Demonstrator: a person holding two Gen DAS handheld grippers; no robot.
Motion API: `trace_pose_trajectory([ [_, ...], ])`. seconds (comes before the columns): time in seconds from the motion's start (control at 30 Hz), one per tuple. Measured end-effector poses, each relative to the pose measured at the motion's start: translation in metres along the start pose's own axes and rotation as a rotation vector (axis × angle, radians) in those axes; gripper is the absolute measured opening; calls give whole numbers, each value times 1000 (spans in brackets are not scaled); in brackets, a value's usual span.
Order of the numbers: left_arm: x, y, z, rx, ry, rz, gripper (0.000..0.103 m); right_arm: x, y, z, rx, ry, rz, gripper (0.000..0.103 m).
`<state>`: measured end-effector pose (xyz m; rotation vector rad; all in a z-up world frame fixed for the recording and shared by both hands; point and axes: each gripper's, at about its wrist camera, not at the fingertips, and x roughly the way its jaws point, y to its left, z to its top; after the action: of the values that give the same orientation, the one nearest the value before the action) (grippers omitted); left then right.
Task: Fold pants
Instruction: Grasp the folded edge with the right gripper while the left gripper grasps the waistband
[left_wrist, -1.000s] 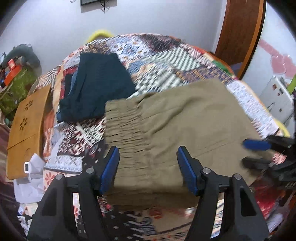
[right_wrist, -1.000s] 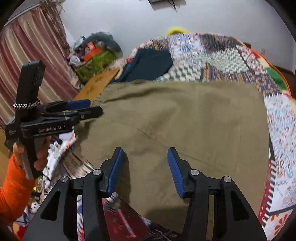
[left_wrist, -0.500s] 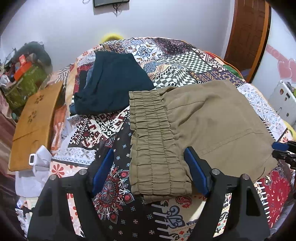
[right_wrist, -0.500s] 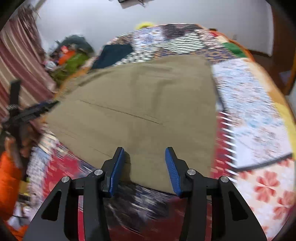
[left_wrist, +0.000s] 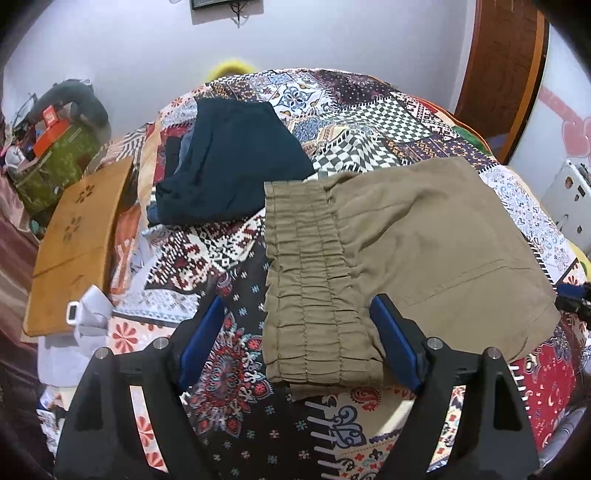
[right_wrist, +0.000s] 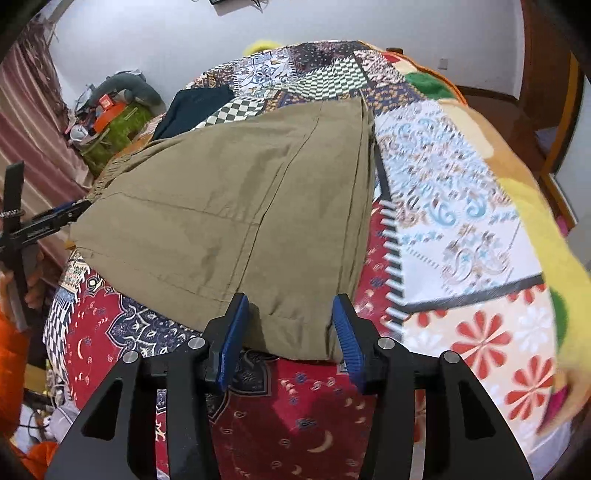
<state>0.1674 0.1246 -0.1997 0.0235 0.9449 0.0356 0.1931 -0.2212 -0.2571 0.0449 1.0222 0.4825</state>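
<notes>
- Patchwork bedspread (left_wrist: 369, 122) covered the bed, and on it the khaki pants (left_wrist: 424, 236) lay folded flat, gathered waistband (left_wrist: 306, 280) toward the left gripper.
- Left gripper (left_wrist: 297, 338) hovered with jaws spread wide on either side of the waistband's near corner, gripping nothing.
- Right gripper (right_wrist: 288, 332) likewise stood released, its blue pads (right_wrist: 232, 332) flanking the hem end.
- Folded navy garment (left_wrist: 229, 166) lay just beyond the waistband; a wooden board (left_wrist: 77, 236) leaned beside the bed.
</notes>
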Motion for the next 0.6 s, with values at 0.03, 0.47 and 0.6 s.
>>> trace_pose_trajectory([
  [0.03, -3, 1, 4, -1, -4, -1, 83, -1, 0, 4, -6, -6, -6, 44],
  [0.47, 5, 17, 71, -31, -26, 19, 83, -3, -13, 79, -31, -158, -10, 53],
  [0.6, 22, 17, 88, -34, -8, 11, 85, 10, -27, 107, -19, -185, -23, 56],
])
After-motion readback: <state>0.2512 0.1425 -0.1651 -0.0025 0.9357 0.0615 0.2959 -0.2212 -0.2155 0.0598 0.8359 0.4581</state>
